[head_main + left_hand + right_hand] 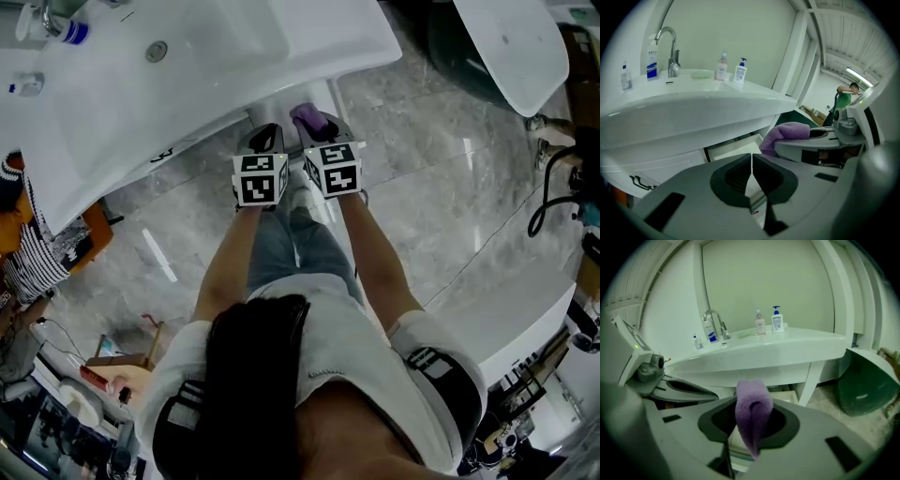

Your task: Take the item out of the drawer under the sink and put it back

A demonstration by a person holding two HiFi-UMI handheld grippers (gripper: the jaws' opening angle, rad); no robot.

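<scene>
Head view: the left gripper (265,141) and right gripper (323,127) sit side by side below the sink (187,84); the right holds the purple cloth (307,116).

Left gripper view: fingers pressed together, empty, with the open drawer (736,149) just ahead.

Right gripper view: fingers pinch the cloth, which hangs lengthwise; the drawer lies ahead and below.

The head view looks steeply down over the sink (187,75). Both gripper views sit low beside it, looking along their jaws and sharing its faucet (672,63).
</scene>
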